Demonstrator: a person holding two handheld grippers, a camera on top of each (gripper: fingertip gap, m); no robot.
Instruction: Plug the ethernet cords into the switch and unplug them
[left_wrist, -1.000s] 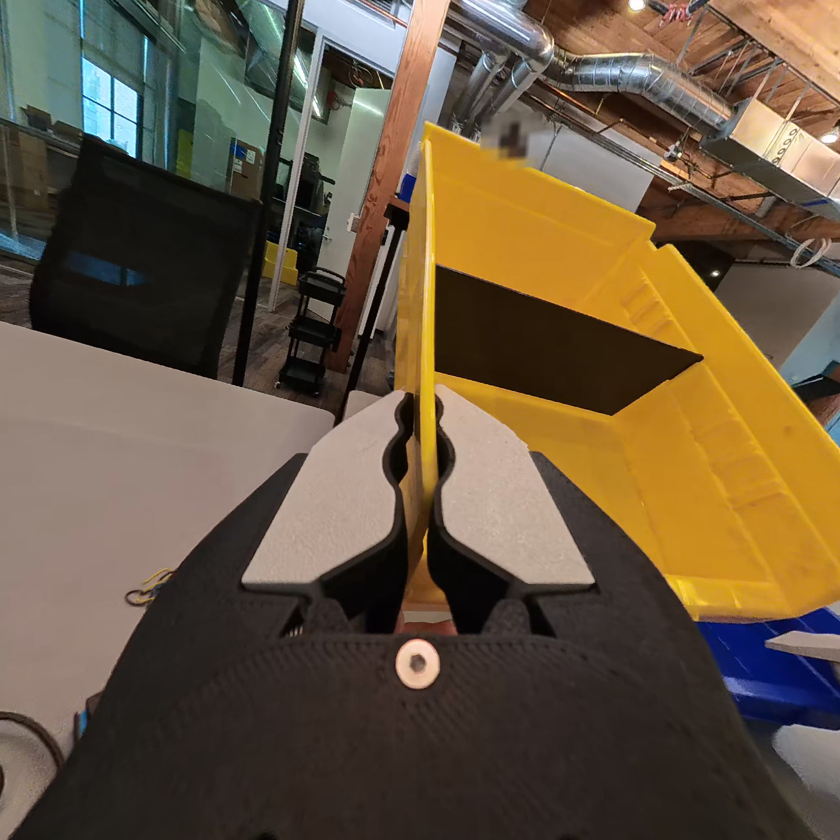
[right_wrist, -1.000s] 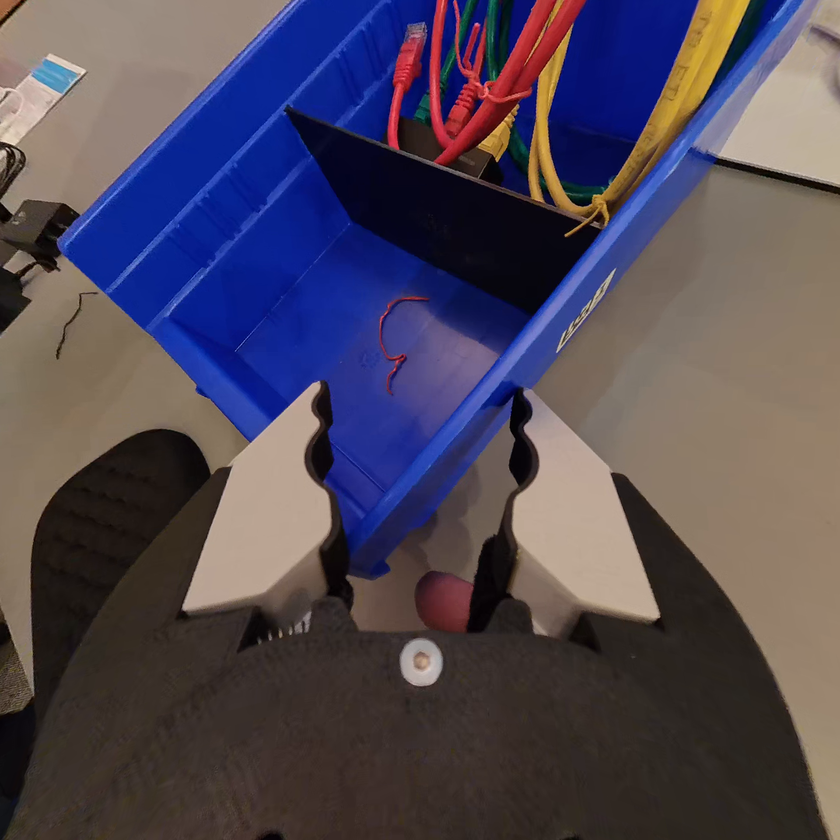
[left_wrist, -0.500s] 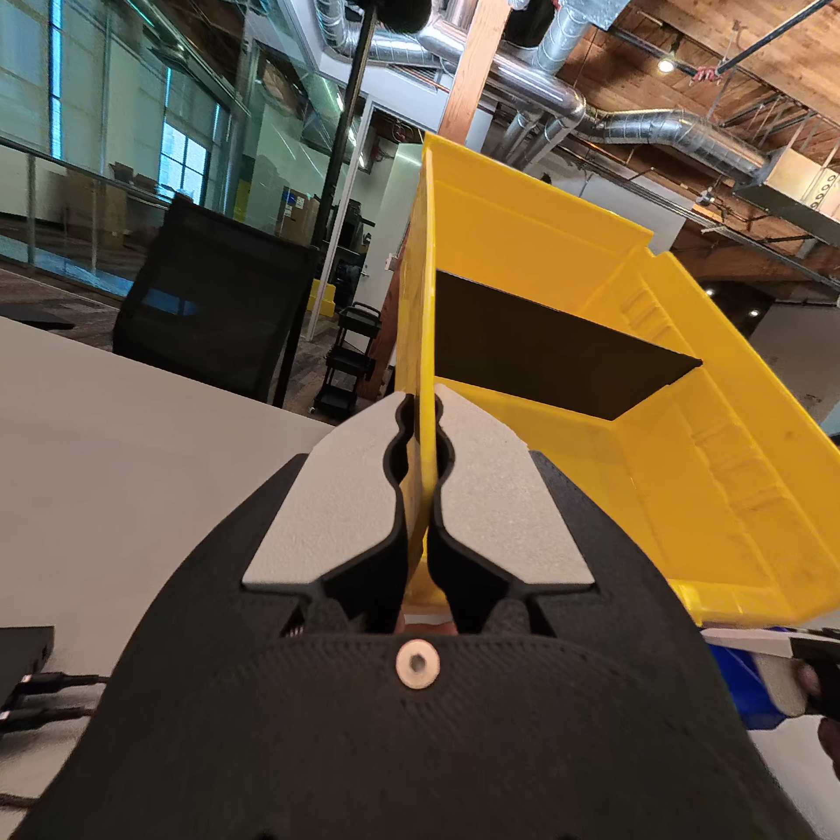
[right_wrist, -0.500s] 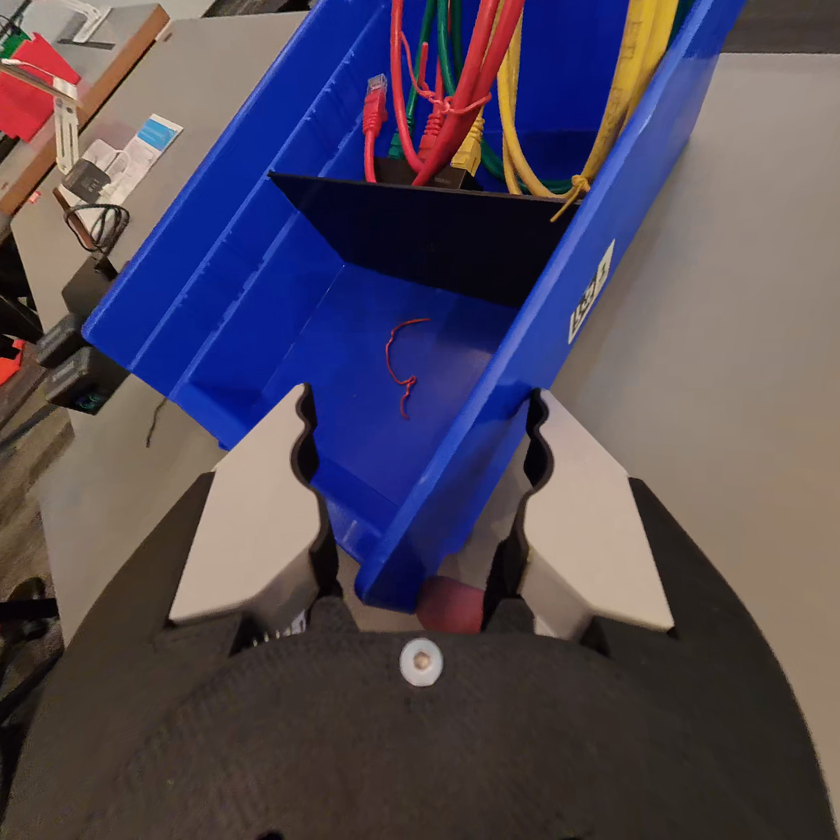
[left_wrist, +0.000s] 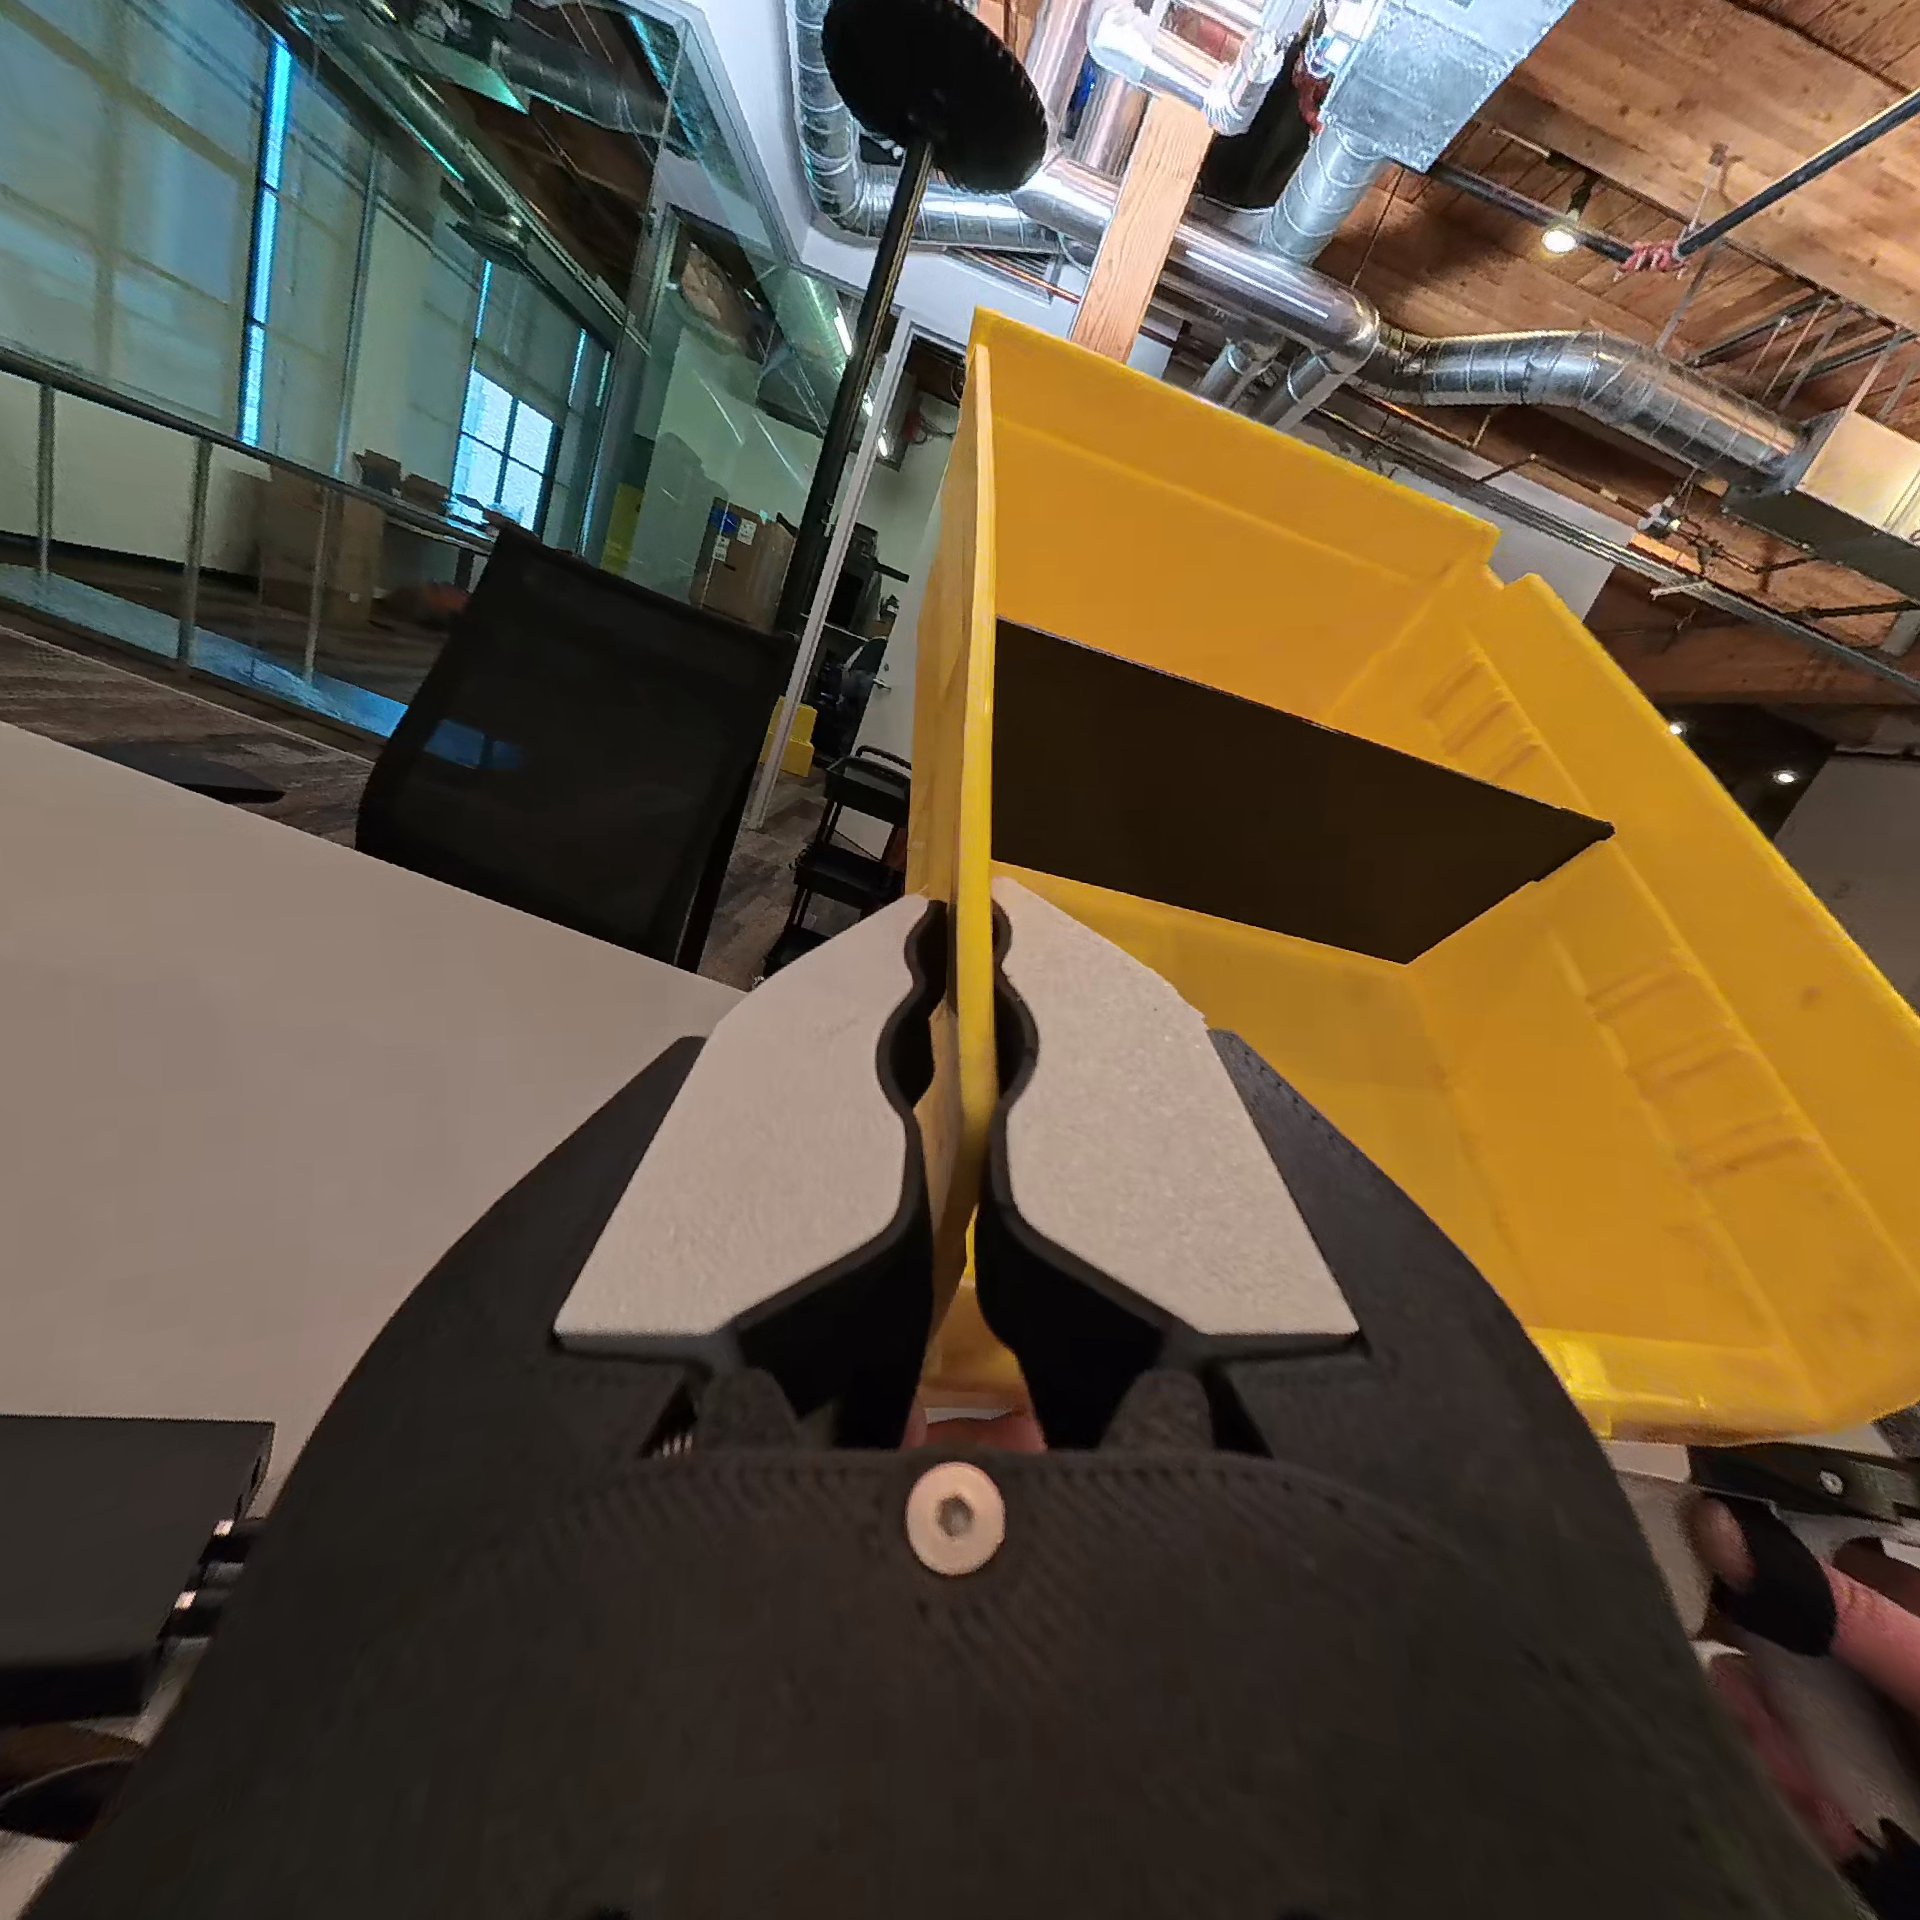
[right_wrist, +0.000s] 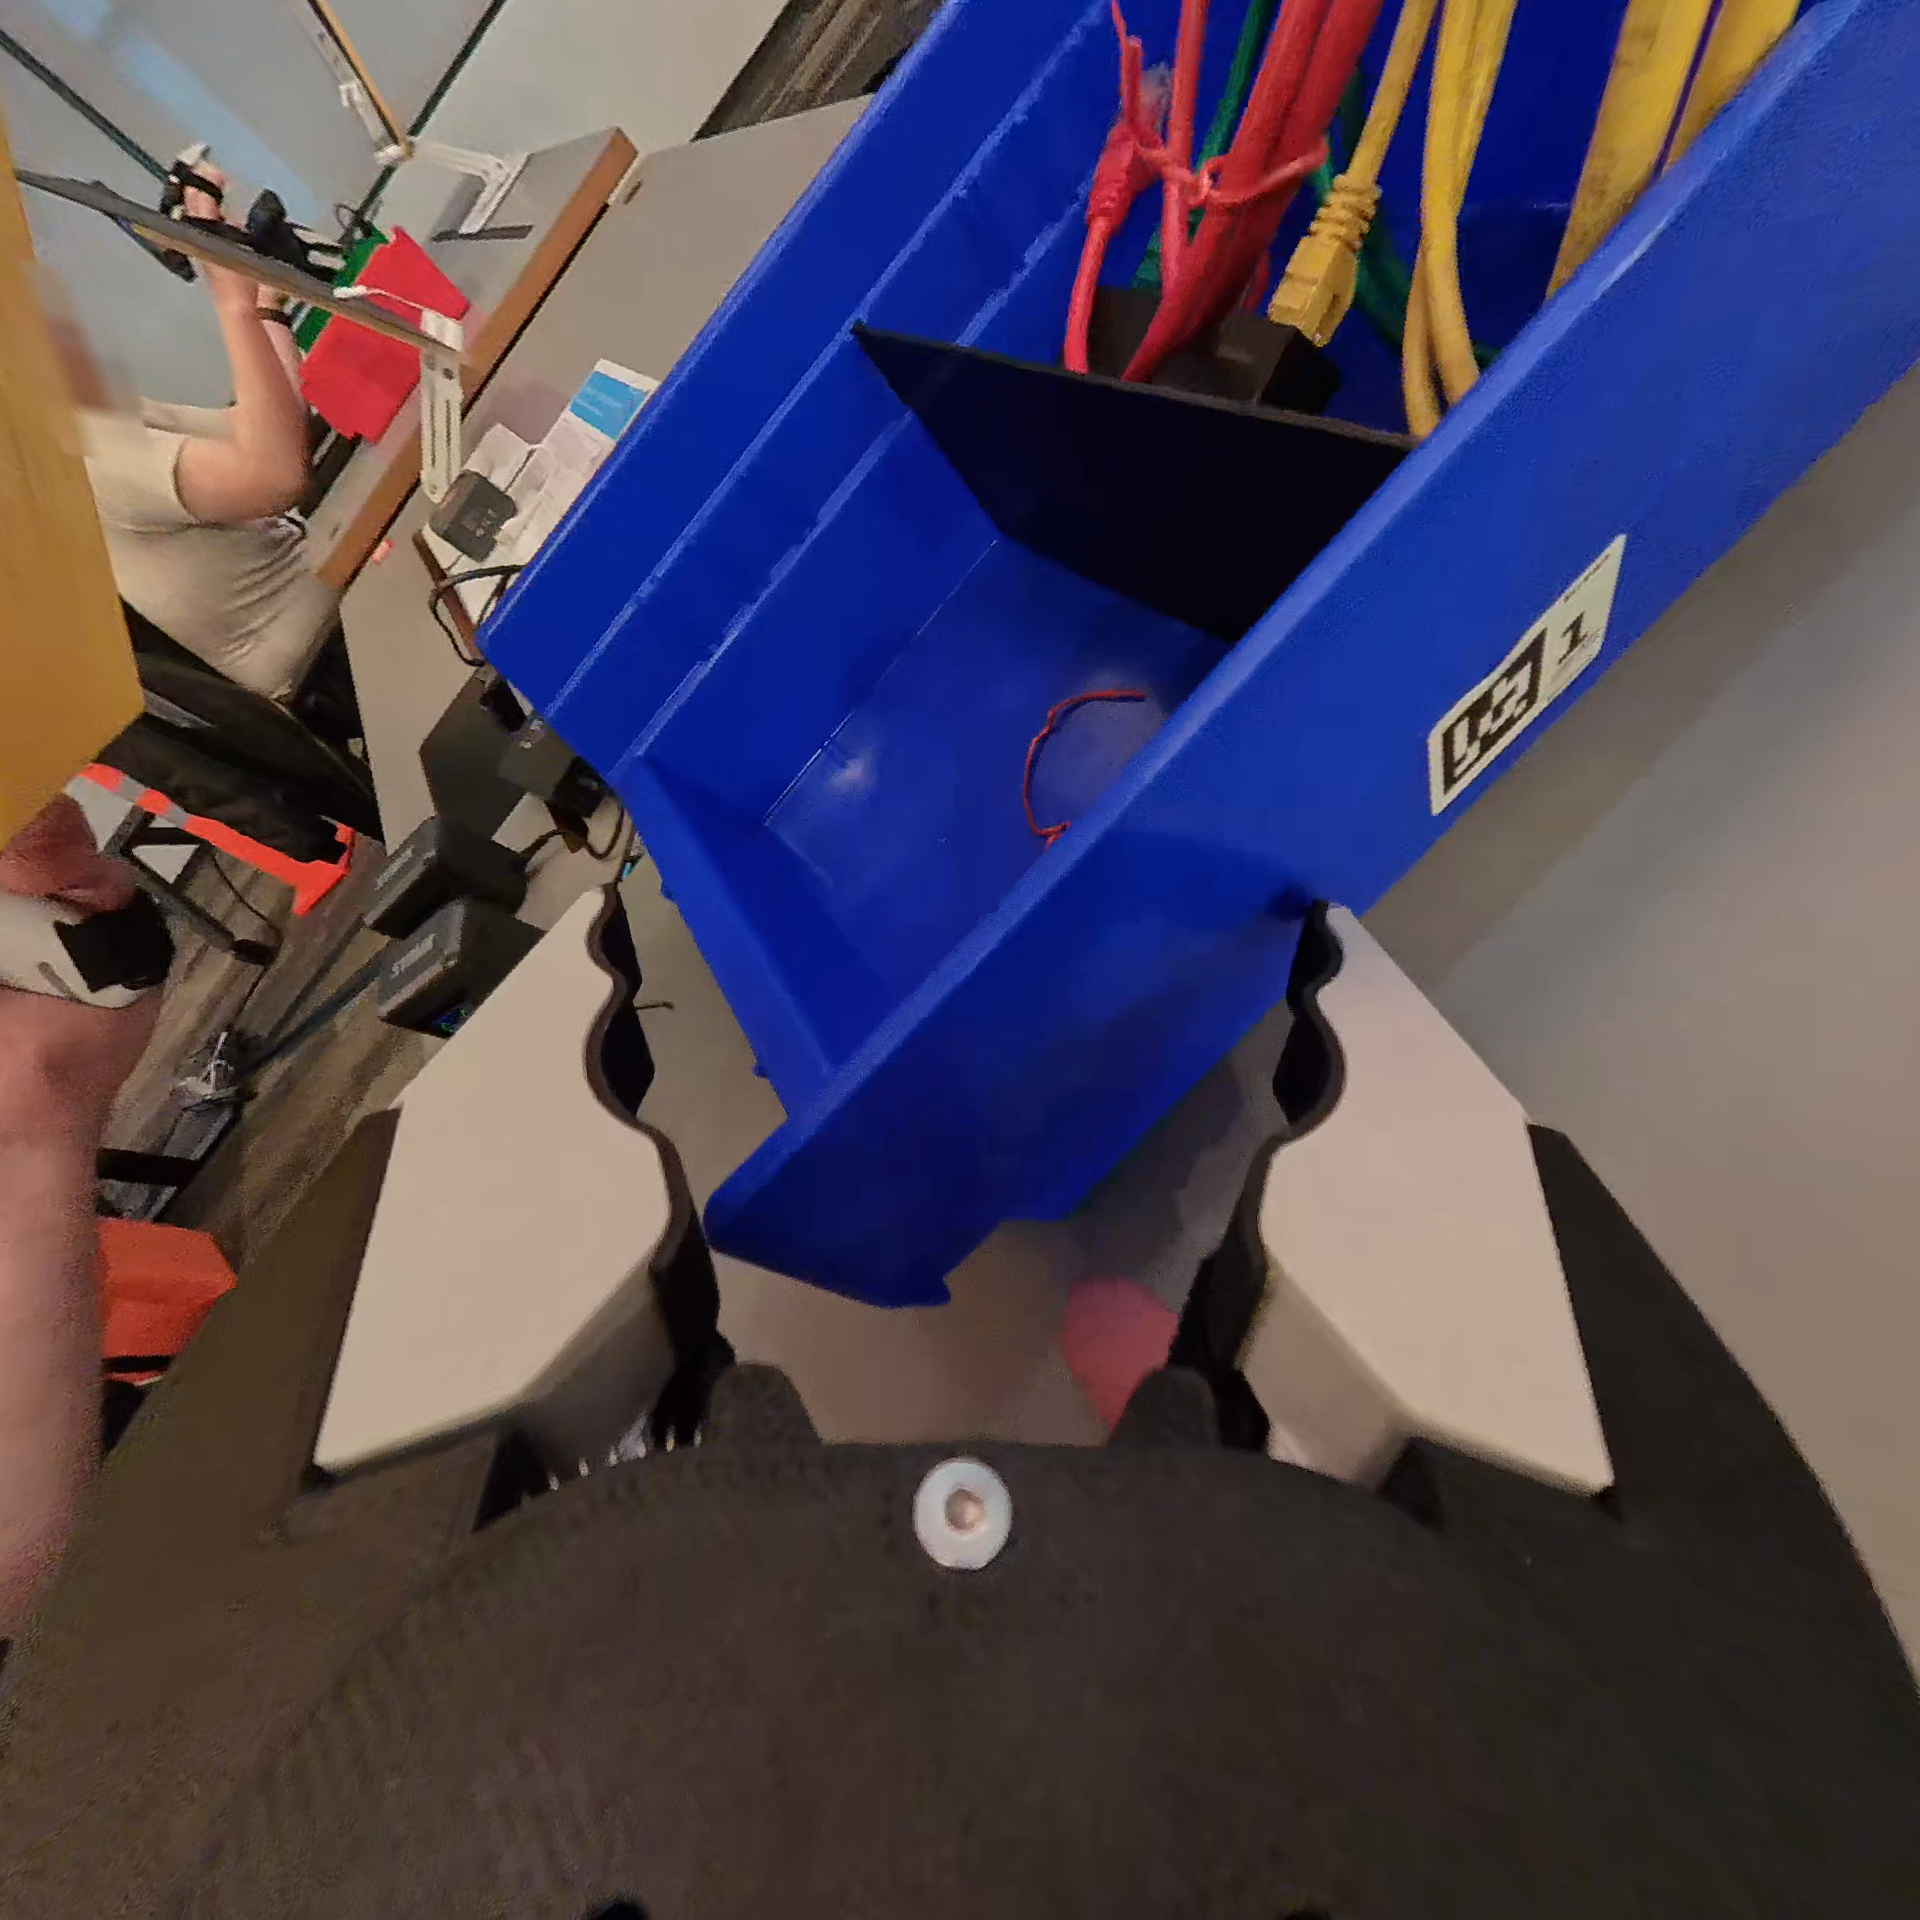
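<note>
My left gripper (left_wrist: 966, 914) is shut on the side wall of an empty yellow bin (left_wrist: 1558, 1143) with a black divider (left_wrist: 1247, 810), holding it tilted above the grey table (left_wrist: 312, 1039). My right gripper (right_wrist: 961, 914) is open, its jaws straddling the near corner of a blue bin (right_wrist: 1351, 727). Behind that bin's black divider (right_wrist: 1122, 478) lie red cords (right_wrist: 1247, 156), yellow cords (right_wrist: 1444, 208), green cords (right_wrist: 1371, 260) and the black switch (right_wrist: 1236, 358), mostly hidden. A red twist tie (right_wrist: 1049, 748) lies in the front compartment.
A black office chair (left_wrist: 561, 748) stands past the table's far edge. A black device (left_wrist: 104, 1538) with cables lies at lower left. In the right wrist view, black power bricks (right_wrist: 447, 935), papers and a seated person (right_wrist: 208, 499) are left of the blue bin.
The left gripper, still clamped on the yellow bin, has tilted upward. The right wrist view has swung left and closer, so the blue bin's corner sits deeper between the open jaws.
</note>
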